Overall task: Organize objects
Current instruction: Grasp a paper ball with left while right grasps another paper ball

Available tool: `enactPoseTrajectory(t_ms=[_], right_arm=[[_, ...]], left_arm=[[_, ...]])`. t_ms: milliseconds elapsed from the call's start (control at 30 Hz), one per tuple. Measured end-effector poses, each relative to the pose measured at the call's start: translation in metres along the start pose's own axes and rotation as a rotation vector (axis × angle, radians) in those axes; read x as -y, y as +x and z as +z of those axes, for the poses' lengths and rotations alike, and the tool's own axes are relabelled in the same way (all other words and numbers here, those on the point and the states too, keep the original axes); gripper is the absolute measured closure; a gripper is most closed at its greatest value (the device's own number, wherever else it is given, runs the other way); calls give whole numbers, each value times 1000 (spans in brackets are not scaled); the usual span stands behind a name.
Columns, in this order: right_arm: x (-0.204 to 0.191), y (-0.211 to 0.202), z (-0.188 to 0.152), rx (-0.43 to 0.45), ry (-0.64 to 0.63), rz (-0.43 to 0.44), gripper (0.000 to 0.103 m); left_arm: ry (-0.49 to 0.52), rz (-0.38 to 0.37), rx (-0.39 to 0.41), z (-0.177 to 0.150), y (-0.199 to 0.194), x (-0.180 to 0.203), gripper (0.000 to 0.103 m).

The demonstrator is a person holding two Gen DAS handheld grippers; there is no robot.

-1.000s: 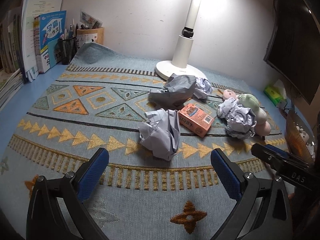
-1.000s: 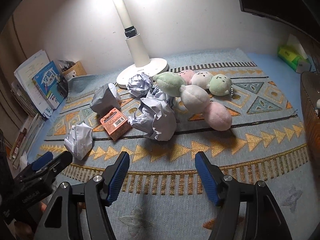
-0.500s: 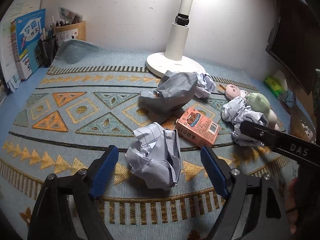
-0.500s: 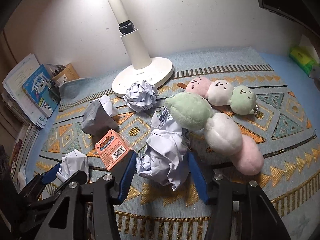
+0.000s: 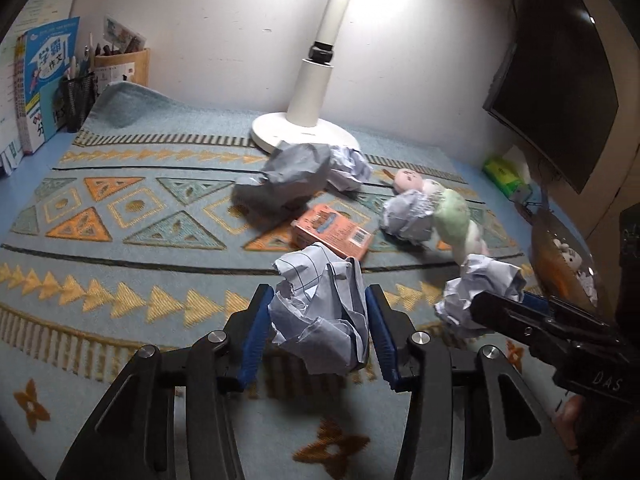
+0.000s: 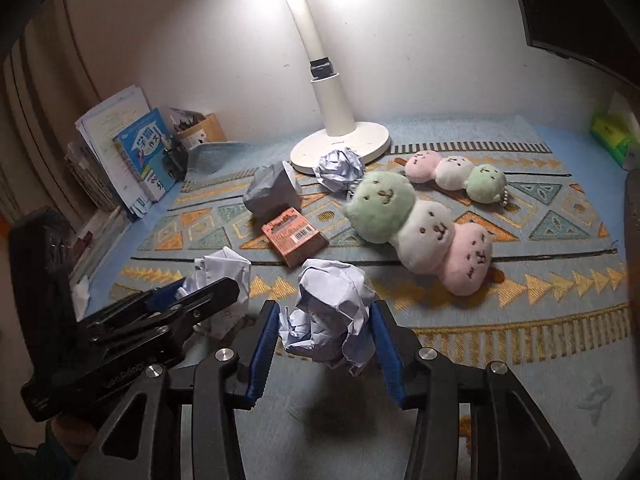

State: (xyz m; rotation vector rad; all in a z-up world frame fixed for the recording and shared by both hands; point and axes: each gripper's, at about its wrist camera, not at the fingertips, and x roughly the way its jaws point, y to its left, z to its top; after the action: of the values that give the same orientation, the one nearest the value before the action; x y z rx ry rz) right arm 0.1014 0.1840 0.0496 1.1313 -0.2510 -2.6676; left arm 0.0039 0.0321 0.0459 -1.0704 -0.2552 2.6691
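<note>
My left gripper (image 5: 318, 322) is shut on a crumpled white paper ball (image 5: 320, 316) and holds it above the patterned rug (image 5: 120, 248). My right gripper (image 6: 324, 330) is shut on another crumpled paper ball (image 6: 332, 312), also lifted off the rug. Each gripper shows in the other's view: the right one (image 5: 500, 304) with its ball (image 5: 480, 284), the left one (image 6: 192, 296) with its ball (image 6: 224, 276). An orange box (image 6: 294, 236), a grey paper ball (image 6: 272, 192) and a white paper ball (image 6: 340, 168) lie further back. A third ball (image 5: 408, 216) lies by the plush.
A white lamp base (image 6: 340, 148) stands at the back. Two plush dango skewers, a large one (image 6: 420, 228) and a small one (image 6: 456, 172), lie at the right. Books (image 6: 140, 160) and a pen holder (image 5: 78, 100) stand at the back left. A monitor (image 5: 560, 80) and a green pack (image 5: 504, 172) are at the right.
Both grippers moved forward over a paper ball each, shut on it and lifted it off the rug. They were open and empty one second ago.
</note>
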Motion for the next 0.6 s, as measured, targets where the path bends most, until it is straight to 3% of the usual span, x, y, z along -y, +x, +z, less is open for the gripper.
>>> enactPoseTrajectory(t_ms=[133, 367, 500, 600], right_arm=[[10, -3, -13, -8, 14, -32, 57], [28, 0, -14, -13, 81, 9, 57], [26, 6, -14, -43, 72, 8, 45], [25, 6, -14, -36, 65, 4, 43]], left_arm=[[101, 23, 26, -10, -8, 30, 59], [105, 38, 31, -17, -9, 36, 59], [98, 32, 28, -17, -7, 34, 59], [90, 19, 18, -17, -5, 32, 59]])
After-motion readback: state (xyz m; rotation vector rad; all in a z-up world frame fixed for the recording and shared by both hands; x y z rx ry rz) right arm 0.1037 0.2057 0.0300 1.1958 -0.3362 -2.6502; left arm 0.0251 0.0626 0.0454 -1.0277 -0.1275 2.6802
